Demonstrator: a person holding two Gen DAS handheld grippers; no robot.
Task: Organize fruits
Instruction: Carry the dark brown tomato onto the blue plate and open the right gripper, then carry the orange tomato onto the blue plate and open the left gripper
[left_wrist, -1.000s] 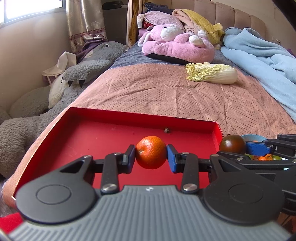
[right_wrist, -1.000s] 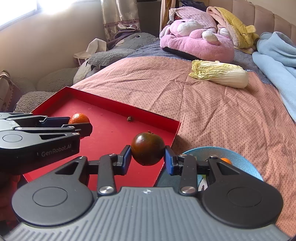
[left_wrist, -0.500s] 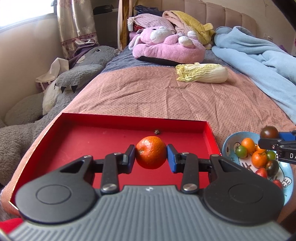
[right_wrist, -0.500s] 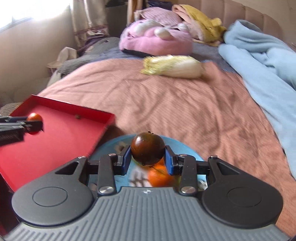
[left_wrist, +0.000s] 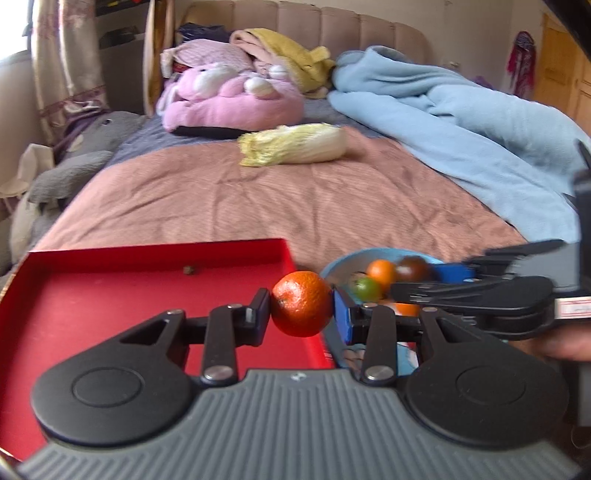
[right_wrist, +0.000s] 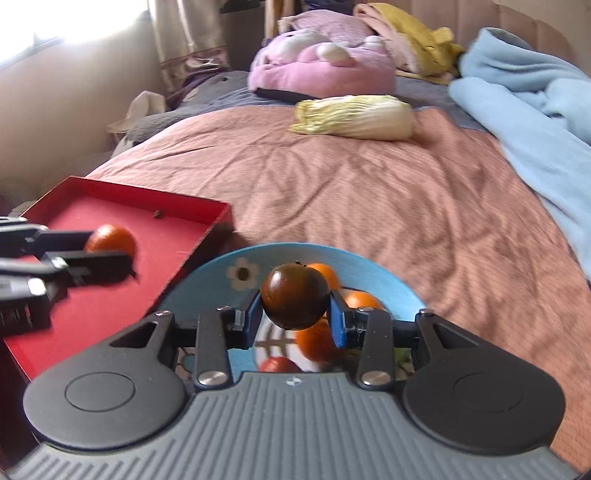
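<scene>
Left gripper (left_wrist: 302, 312): jaws clamped on an orange mandarin (left_wrist: 301, 303), pinched across its middle so the round fruit cannot roll out. It hangs over the right-hand edge of the red tray (left_wrist: 92, 295), beside the blue bowl (left_wrist: 334, 267), clear of both surfaces.

Right gripper (right_wrist: 295, 314): jaws clamped on a dark tomato (right_wrist: 294, 296), stem end up, gripped at its widest part. It is held above the blue bowl (right_wrist: 369, 258), not touching the fruit below.

Under it in the bowl: several orange fruits (right_wrist: 360, 299) and something red at the near edge, partly hidden by the gripper body. The left wrist view also shows a green fruit (left_wrist: 365, 288) and another orange one in the bowl.

Tray floor is bare but for a small dark speck (right_wrist: 159, 213) near the far wall. Likely reading: tray and bowl serve as the two sorting places, each hand carrying one fruit between them. Which fruit belongs where cannot be told from here.

Both containers sit side by side, nearly touching, on the pink bedspread (right_wrist: 369, 184); the soft surface gives a tilt risk, so a low, gentle release seems wise.

Farther up the bed: a napa cabbage (right_wrist: 354, 116), a pink plush toy (right_wrist: 321, 70), a blue blanket (right_wrist: 535, 110) at right. All well apart from the work.
</scene>
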